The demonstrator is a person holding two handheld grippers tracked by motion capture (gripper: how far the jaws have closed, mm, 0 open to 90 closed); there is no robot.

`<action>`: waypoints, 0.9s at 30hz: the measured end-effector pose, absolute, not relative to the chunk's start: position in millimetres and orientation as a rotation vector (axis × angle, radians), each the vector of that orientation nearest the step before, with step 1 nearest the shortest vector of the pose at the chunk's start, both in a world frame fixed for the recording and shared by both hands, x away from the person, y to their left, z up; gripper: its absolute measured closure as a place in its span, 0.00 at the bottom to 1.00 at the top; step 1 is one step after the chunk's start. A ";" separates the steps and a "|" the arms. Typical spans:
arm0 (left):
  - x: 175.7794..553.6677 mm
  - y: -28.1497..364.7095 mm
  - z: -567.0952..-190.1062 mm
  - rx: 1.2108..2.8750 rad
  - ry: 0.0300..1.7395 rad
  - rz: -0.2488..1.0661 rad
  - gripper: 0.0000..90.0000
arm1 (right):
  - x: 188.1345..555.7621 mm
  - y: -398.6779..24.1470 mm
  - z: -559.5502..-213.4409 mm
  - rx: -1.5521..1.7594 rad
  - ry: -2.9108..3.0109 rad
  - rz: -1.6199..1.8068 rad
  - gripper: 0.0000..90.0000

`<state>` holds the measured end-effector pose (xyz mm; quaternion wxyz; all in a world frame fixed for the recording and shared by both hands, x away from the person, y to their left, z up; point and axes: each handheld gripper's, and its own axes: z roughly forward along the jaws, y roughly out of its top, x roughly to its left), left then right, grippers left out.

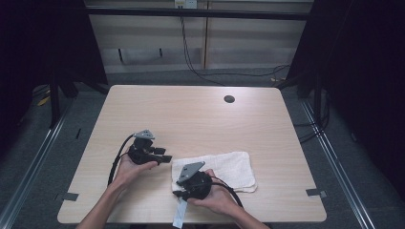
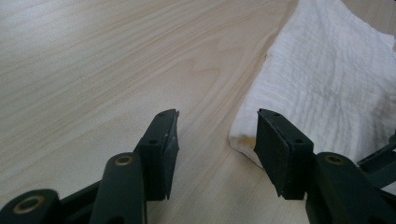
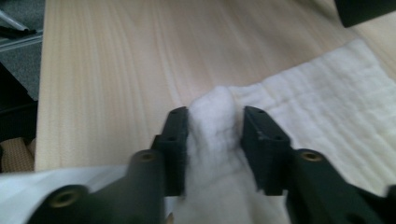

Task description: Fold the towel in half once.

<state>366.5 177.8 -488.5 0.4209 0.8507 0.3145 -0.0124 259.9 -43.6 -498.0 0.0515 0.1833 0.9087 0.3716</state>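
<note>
Item one, nearest the lens in the high view: the right gripper, held in the person's right hand at the lower centre of the frame. In the right gripper view we see its fingers clamped on a raised fold of the white towel, the cloth bunched up between them.

Item two: a white strip hanging past the table's near edge, just below that gripper. We cannot tell what it is.

Item three: the left gripper, in the left hand, lower left of centre, with a grey plate on top and a black cable looping to its left. In the left gripper view its fingers stand apart with bare wood between them; the right one sits just at the towel's corner.

Item four: the white towel, lying flat on the table, lower centre to right of centre, its left end under the right gripper.

Item five: a dark round hole in the table, upper centre.
</note>
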 end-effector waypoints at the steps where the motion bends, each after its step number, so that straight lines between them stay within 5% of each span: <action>1: 366.8 177.9 -488.6 2.135 0.785 -0.035 0.55 | 261.4 -44.3 -498.0 0.561 2.763 1.135 0.78; 6: 365.5 171.2 -493.8 2.166 0.777 -0.044 0.55 | 266.3 -46.7 -498.0 0.598 2.768 1.136 0.89; 25: 366.1 155.1 -495.7 2.141 0.746 -0.071 0.60 | 269.8 -49.4 -499.2 0.637 2.781 1.173 0.91; 27: 364.7 150.6 -497.4 2.152 0.733 -0.065 0.67 | 270.4 -50.5 -499.5 0.652 2.783 1.181 0.91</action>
